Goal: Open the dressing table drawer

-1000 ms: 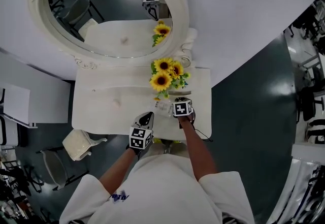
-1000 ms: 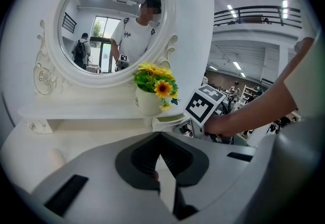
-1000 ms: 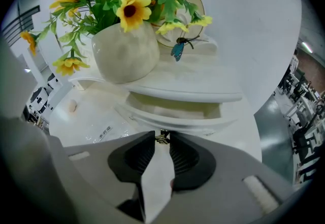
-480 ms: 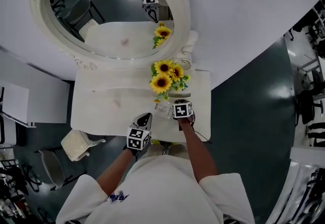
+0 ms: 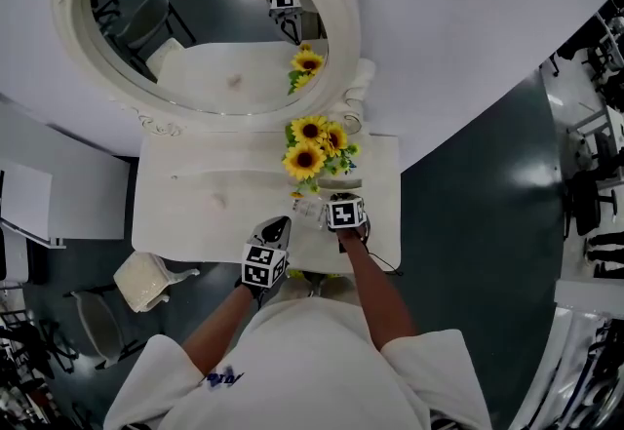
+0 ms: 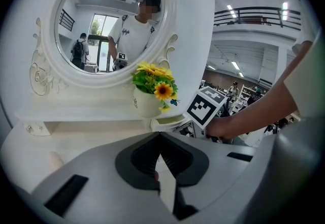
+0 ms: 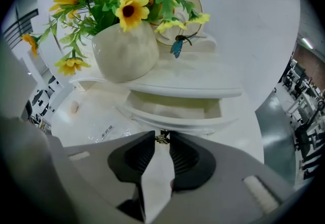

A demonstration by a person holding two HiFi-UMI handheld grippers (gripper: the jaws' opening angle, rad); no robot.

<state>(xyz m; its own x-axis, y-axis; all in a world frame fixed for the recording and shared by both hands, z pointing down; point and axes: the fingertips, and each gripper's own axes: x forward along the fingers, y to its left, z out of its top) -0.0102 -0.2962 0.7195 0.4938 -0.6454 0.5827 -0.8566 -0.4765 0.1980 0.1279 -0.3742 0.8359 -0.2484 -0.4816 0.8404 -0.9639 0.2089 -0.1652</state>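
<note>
The white dressing table carries a small drawer under its raised right shelf, and the drawer stands partly pulled out, its pale inside showing. My right gripper is shut on the drawer's small brass knob, right at the jaw tips. In the head view the right gripper sits at the table's right front, just below the sunflowers. My left gripper hovers over the front edge to the left of it. It is shut and empty, and the drawer lies ahead of it.
A cream vase of sunflowers stands on the shelf directly above the drawer. A clear plastic packet lies on the tabletop left of the drawer. The oval mirror rises behind. A white stool stands at the table's left front; dark floor lies to the right.
</note>
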